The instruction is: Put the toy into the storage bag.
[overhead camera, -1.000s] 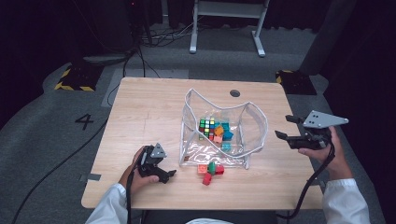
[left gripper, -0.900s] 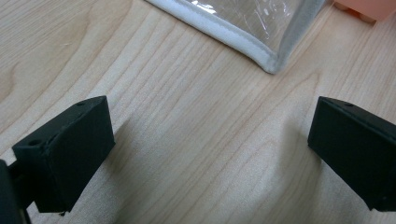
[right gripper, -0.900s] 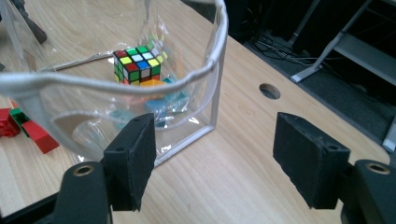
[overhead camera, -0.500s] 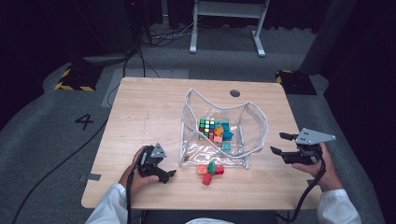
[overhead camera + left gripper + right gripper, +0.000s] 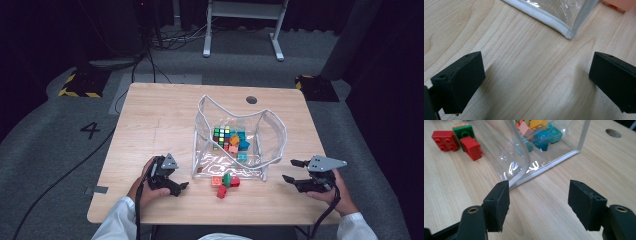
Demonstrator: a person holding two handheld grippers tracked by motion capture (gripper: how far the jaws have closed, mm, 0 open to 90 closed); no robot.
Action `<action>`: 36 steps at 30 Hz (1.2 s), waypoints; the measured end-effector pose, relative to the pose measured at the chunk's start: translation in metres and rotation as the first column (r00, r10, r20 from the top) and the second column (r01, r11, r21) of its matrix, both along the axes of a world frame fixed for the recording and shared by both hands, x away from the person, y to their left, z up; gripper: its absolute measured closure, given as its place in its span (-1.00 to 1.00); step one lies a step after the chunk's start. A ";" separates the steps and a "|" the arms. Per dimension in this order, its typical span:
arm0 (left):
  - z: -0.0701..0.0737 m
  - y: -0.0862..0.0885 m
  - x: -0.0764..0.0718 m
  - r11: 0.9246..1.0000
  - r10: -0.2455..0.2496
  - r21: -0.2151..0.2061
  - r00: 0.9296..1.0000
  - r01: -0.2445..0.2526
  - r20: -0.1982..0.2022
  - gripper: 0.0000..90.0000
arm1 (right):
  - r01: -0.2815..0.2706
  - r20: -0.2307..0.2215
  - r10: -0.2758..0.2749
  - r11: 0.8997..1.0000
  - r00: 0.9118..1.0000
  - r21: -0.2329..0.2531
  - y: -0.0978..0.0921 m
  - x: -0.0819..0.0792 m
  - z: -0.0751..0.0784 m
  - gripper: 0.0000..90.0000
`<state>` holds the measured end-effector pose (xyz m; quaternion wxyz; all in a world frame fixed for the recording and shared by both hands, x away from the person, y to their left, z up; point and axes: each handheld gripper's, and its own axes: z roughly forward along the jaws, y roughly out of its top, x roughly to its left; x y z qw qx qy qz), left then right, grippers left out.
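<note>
A clear plastic bag [image 5: 235, 150] with white edging stands open at the table's middle, holding a Rubik's cube [image 5: 221, 136] and several coloured bricks. Red, green and orange bricks [image 5: 225, 181] lie loose just in front of it. My left gripper [image 5: 179, 189] rests on the table left of the bag, open, with bare wood between its jaws [image 5: 536, 82] and the bag's corner [image 5: 567, 33] just ahead. My right gripper [image 5: 291, 170] sits low at the bag's right, open and holding nothing [image 5: 539, 205], facing the bag's near corner [image 5: 524, 177]. The red bricks [image 5: 445, 140] show beyond at left.
A round cable hole [image 5: 251, 100] lies in the table behind the bag. Bare wood stretches over the table's left half [image 5: 150, 125]. Beyond the table stand a white metal frame [image 5: 242, 30] and floor cables [image 5: 150, 60].
My right gripper has come down from the air to table height and edged in toward the bag's right corner. The left gripper and the bricks have stayed put.
</note>
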<state>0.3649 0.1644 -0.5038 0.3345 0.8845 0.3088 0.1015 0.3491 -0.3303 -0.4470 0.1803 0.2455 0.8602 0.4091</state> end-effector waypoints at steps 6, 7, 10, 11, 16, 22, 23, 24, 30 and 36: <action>0.000 0.000 0.000 1.000 0.002 0.001 1.000 -0.002 -0.002 -0.99 | -0.034 -0.026 0.034 0.999 0.999 0.012 0.008 -0.008 -0.014 -0.23; 0.000 0.000 0.000 1.000 0.002 0.001 1.000 -0.002 -0.002 -0.99 | -0.041 -0.033 0.041 0.999 0.999 0.011 0.009 -0.008 -0.015 -0.22; 0.000 0.000 0.000 1.000 0.002 0.001 1.000 -0.002 -0.002 -0.99 | -0.063 -0.053 0.064 0.998 0.997 0.017 0.016 -0.012 -0.021 -0.22; 0.000 0.000 0.000 1.000 0.001 0.001 1.000 -0.001 -0.001 -0.99 | -0.073 -0.052 0.074 0.997 0.996 0.010 0.019 -0.012 -0.023 -0.22; 0.000 0.000 0.000 1.000 0.001 0.001 1.000 -0.001 -0.002 -0.99 | -0.123 -0.064 0.124 0.992 0.990 0.014 0.037 -0.016 -0.031 -0.21; 0.000 0.000 0.000 1.000 0.001 0.001 1.000 -0.001 -0.002 -0.99 | -0.182 -0.061 0.182 0.983 0.981 0.002 0.065 -0.018 -0.036 -0.18; 0.000 0.000 0.000 1.000 0.001 0.001 1.000 -0.001 -0.001 -0.99 | -0.186 -0.054 0.185 0.983 0.981 -0.005 0.070 -0.018 -0.036 -0.17; 0.000 0.000 0.000 1.000 0.000 0.001 1.000 0.000 -0.001 -0.99 | -0.194 -0.045 0.193 0.981 0.980 -0.009 0.075 -0.017 -0.037 -0.15; 0.000 0.000 0.000 1.000 0.001 0.001 1.000 -0.001 -0.002 -0.99 | -0.219 -0.030 0.218 0.975 0.975 -0.021 0.102 -0.012 -0.042 -0.11; 0.000 0.000 0.000 1.000 0.000 0.001 1.000 0.000 -0.003 -0.99 | -0.203 -0.044 0.201 0.977 0.979 -0.060 0.123 -0.008 -0.049 -0.14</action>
